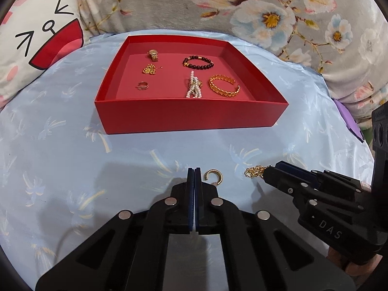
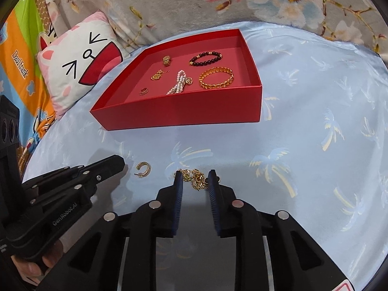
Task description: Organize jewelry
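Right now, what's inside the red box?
Inside the red box: watch, gold chain, small hoop, dark bead bracelet, pearl strand, gold cuff. The near wall hides the front strip of floor.

A pale blue satin sheet (image 1: pixel 72 145) printed with faint palm trees covers the whole working surface, apparently a bed, and its sheen catches soft, even indoor light. Behind it lies a grey fleece blanket (image 1: pixel 194 2) patterned with large pink, white and blue flowers, bunched along the far edge. At the left leans a white cushion (image 2: pixel 80 70) with a cartoon cat face and a red open mouth. Further left hangs a bright cloth (image 2: pixel 17 55) in orange, green and blue with cartoon figures and lettering, only partly in view. A purple patch (image 1: pixel 349 121) peeks out at the right; what it is cannot be told.
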`<state>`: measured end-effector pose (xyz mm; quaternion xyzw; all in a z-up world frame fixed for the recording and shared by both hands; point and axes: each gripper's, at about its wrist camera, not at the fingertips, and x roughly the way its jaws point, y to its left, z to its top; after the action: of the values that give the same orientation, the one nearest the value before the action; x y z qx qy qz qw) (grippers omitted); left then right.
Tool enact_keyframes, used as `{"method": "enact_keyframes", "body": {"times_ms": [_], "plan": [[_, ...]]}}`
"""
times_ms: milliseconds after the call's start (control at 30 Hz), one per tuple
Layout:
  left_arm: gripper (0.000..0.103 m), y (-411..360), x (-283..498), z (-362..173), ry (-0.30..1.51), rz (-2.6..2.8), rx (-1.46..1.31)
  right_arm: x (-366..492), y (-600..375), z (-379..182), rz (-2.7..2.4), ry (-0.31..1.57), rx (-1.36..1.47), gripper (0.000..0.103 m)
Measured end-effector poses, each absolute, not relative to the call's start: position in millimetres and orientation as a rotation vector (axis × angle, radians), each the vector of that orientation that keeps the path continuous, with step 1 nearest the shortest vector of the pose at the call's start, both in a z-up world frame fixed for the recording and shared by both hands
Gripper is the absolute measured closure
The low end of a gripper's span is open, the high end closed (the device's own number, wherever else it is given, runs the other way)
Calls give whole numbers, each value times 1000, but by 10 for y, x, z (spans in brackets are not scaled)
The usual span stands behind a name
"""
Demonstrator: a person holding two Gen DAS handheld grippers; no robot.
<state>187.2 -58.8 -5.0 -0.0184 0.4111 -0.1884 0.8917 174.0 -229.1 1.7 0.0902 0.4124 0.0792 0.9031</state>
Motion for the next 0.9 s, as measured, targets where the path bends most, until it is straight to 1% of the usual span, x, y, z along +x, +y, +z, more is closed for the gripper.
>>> {"method": "enact_keyframes", "body": {"times_ms": [133, 167, 200, 267, 400, 467, 533, 567, 733, 800, 833, 900], "plan": [[103, -621, 1859, -46, 857, -423, -38, 1751, -2279, 12, 169, 856, 180, 81], [97, -656, 1857, -49, 856, -425, -23, 1760, -2267, 10, 170, 857, 175, 81], [86, -678, 1860, -55, 856, -428, -16, 1766, -2258, 5, 172, 857, 171, 81], [77, -721, 1859, -71, 853, -425, -1, 1791, -2230, -8, 180, 862, 158, 80], [76, -741, 1886, -108, 861, -413, 16, 1832, -2196, -18, 178, 856, 122, 81], [75, -753, 1905, -131, 864, -412, 26, 1846, -2186, -30, 175, 858, 95, 86], [72, -787, 1904, -132, 861, -414, 47, 1841, -2163, -28, 164, 857, 56, 91], [70, -802, 1904, -131, 860, -417, 54, 1834, -2165, -28, 157, 860, 40, 97], [70, -906, 1912, -136, 854, -431, 81, 1765, -2296, -29, 131, 864, 77, 99], [75, -937, 1919, -141, 852, -438, 85, 1719, -2346, -20, 125, 858, 100, 99], [87, -942, 1921, -144, 853, -440, 85, 1700, -2365, -6, 121, 852, 109, 99], [87, -942, 1928, -146, 858, -447, 75, 1656, -2407, 47, 120, 837, 126, 99]]}}
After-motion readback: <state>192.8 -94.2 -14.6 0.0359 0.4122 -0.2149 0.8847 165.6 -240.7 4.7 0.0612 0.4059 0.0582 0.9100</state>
